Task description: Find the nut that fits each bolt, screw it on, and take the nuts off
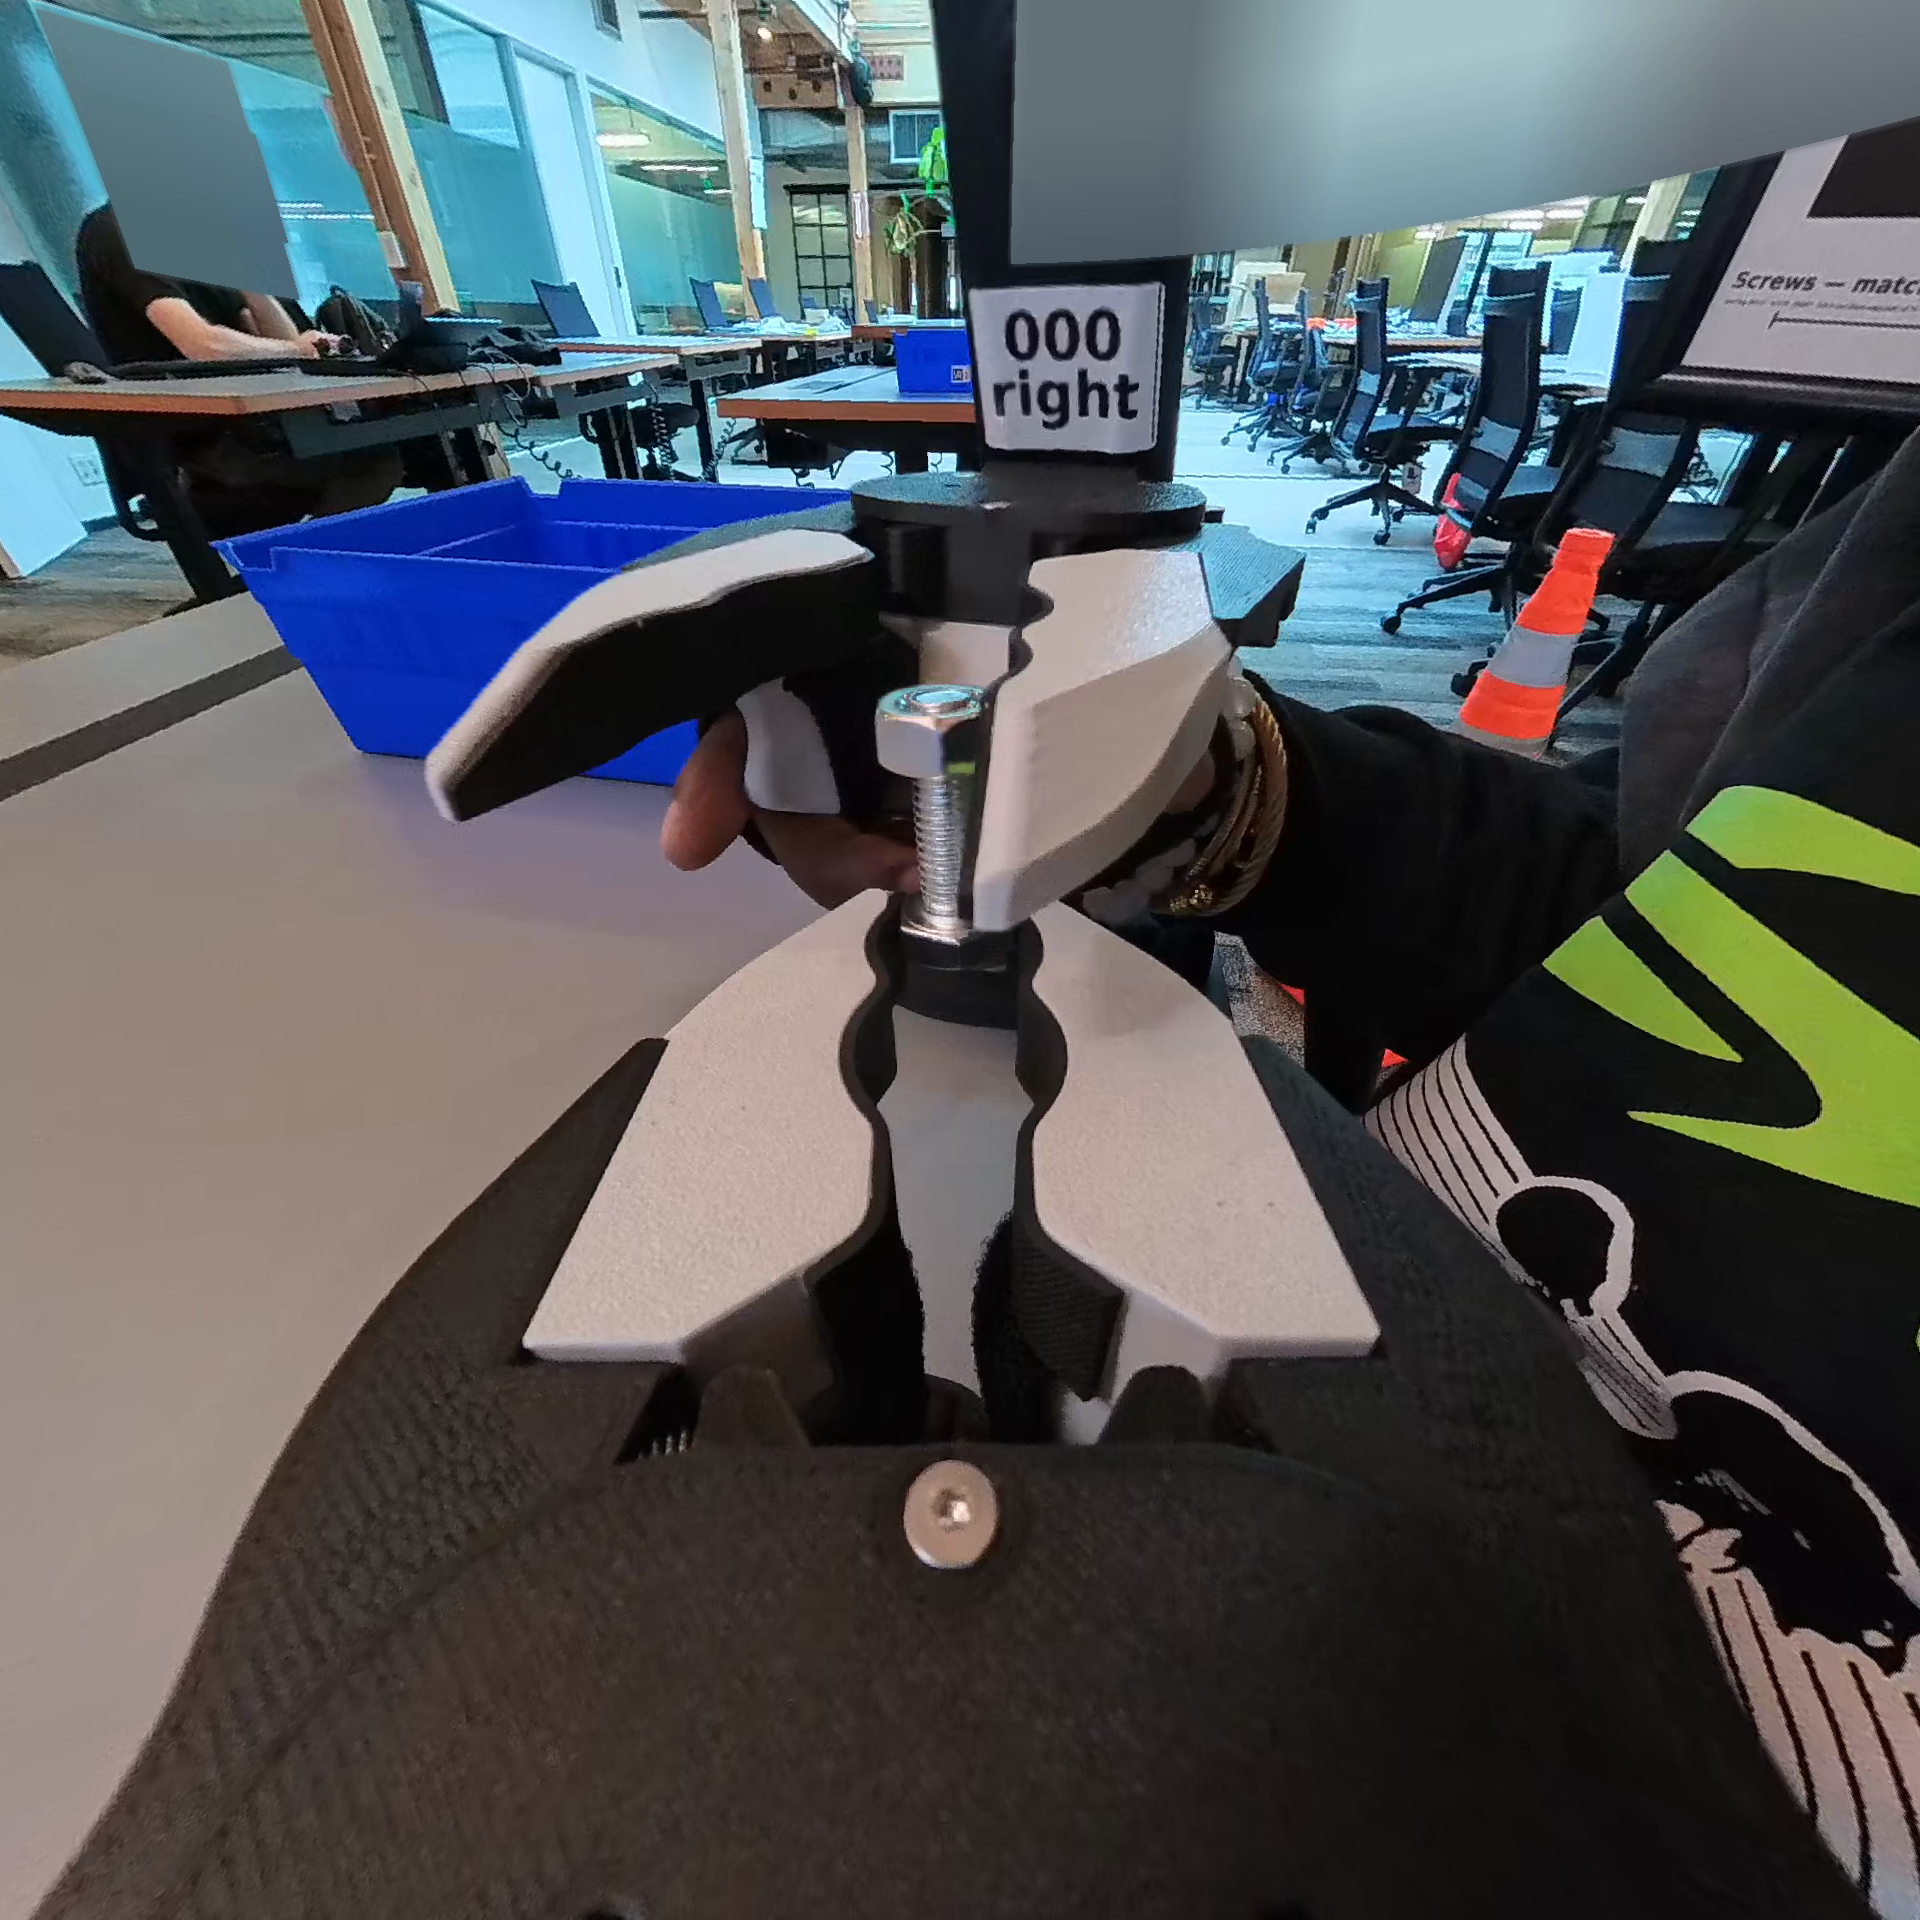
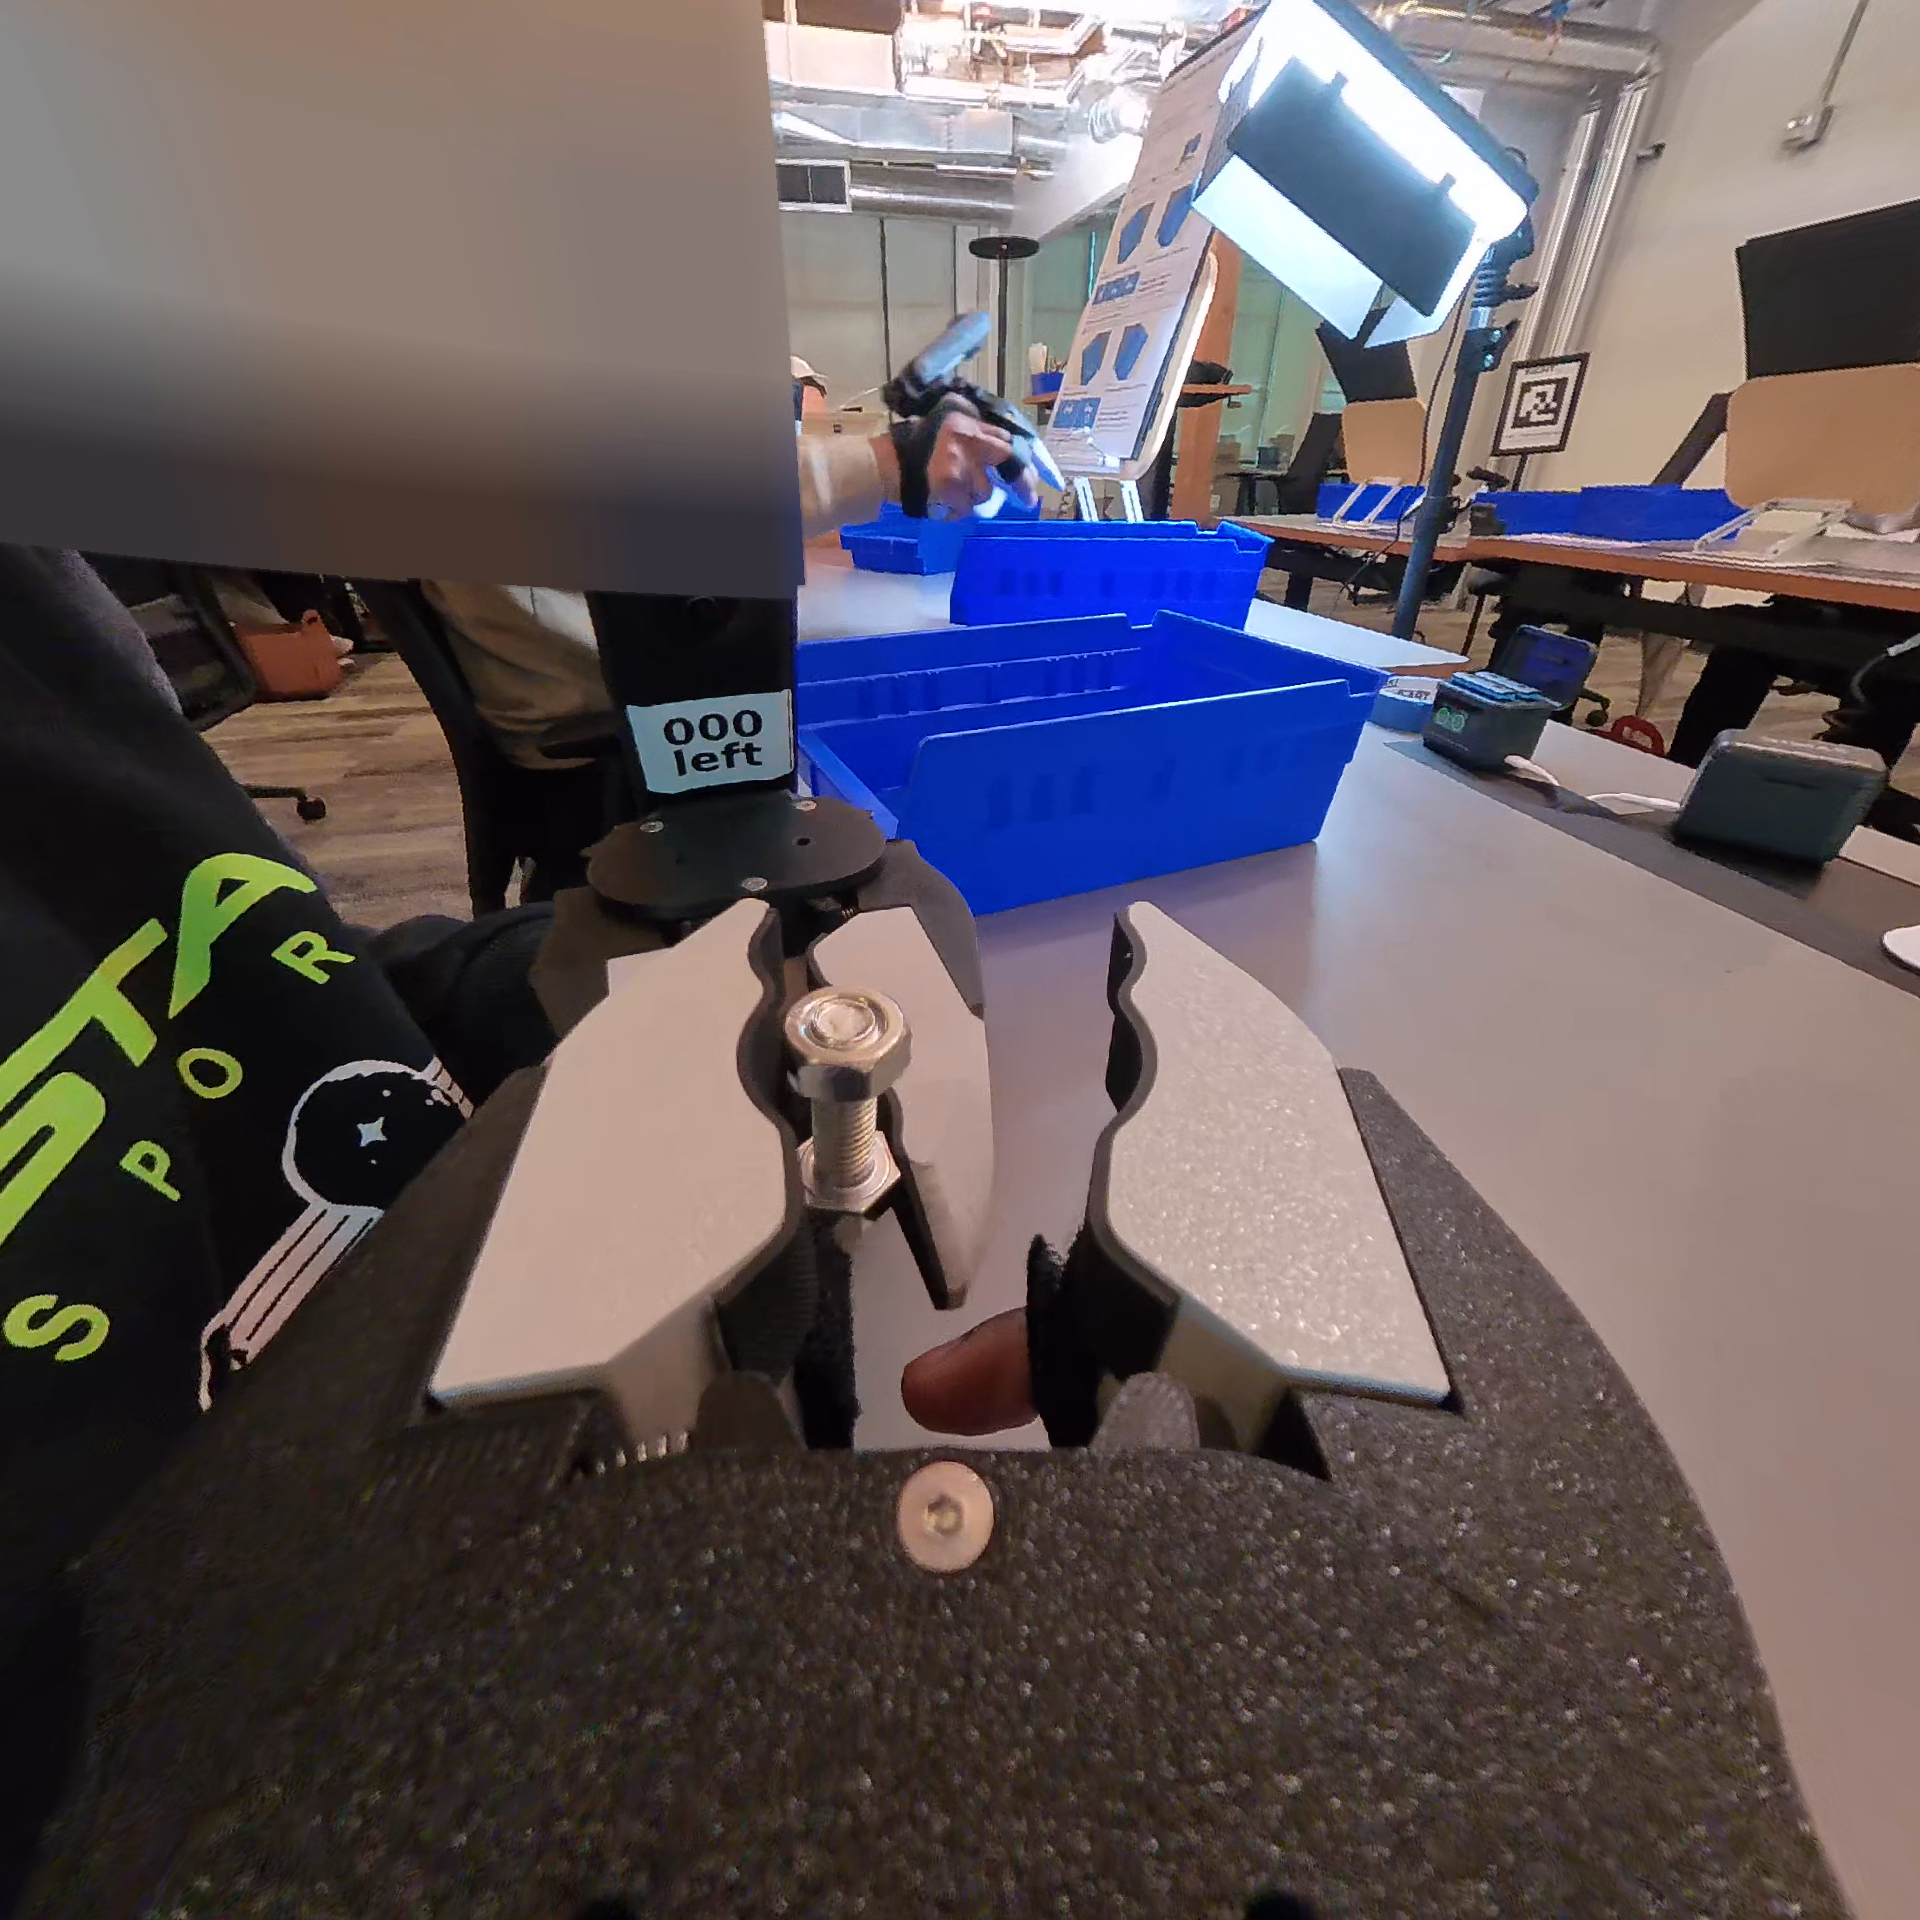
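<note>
Over the grey worktop (image 2: 1558, 1039), near a blue bin (image 2: 1091, 790), the left tongs (image 1: 956, 977) are clamped on the lower end of an upright bolt (image 1: 940, 842), at its nut (image 2: 847, 1184); the right tongs (image 2: 940, 1049) gape wide around its head

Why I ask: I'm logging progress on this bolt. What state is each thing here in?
left gripper: shut on the bolt's lower end.
right gripper: open, fingers either side of the bolt.
bolt: upright, head on top.
nut: threaded on, low on the shaft.
blue bin: on the table, contents hidden.
light panel: lit.
</note>
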Demonstrator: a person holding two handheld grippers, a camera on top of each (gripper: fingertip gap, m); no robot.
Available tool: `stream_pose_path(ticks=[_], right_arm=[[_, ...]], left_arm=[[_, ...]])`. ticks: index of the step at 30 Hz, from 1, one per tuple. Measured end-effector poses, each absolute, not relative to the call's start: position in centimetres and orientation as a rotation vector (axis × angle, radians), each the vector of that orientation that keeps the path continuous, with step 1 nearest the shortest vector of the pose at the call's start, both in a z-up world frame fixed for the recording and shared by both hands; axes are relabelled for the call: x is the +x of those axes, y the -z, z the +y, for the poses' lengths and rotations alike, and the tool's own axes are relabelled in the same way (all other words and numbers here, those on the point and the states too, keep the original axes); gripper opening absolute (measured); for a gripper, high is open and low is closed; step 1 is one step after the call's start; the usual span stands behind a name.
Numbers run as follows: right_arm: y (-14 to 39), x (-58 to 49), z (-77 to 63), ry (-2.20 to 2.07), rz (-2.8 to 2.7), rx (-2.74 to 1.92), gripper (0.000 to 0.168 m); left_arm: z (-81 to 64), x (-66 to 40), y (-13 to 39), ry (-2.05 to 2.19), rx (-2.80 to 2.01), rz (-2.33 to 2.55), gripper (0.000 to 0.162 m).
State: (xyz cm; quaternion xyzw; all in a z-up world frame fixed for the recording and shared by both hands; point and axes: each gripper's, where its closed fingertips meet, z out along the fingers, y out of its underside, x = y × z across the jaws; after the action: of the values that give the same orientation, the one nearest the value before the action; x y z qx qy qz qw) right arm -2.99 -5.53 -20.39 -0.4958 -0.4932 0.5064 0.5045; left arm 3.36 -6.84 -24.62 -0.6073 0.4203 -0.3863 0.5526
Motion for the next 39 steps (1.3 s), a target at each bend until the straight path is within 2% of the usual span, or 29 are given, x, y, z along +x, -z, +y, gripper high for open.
stream_pose_path(ticks=[11, 14, 16, 19, 27, 39], right_arm=[[20.2, -0.3, -4.9, -1.236, -1.124, -1.199, 0.059], [20.2, 0.7, -4.7, -1.234, -1.11, -1.198, 0.052], [20.2, 1.4, -4.4, -1.218, -1.087, -1.205, 0.041], [20.1, 2.5, -3.9, -1.205, -1.057, -1.207, 0.037], [19.7, 0.7, -5.6, -1.261, -1.125, -1.169, 0.053], [20.3, -2.3, -5.5, -1.237, -1.178, -1.197, 0.055]], left_arm=[[-6.7, 3.0, 24.2, 0.945, -1.425, 0.962, 0.019], [-6.7, 3.0, 24.2, 0.95, -1.426, 0.954, 0.019], [-6.7, 2.9, 24.1, 0.956, -1.422, 0.952, 0.019], [-6.7, 3.0, 24.1, 0.953, -1.422, 0.954, 0.019], [-6.7, 3.0, 24.3, 0.943, -1.426, 0.961, 0.019], [-6.9, 3.3, 24.5, 0.92, -1.428, 0.99, 0.019]])
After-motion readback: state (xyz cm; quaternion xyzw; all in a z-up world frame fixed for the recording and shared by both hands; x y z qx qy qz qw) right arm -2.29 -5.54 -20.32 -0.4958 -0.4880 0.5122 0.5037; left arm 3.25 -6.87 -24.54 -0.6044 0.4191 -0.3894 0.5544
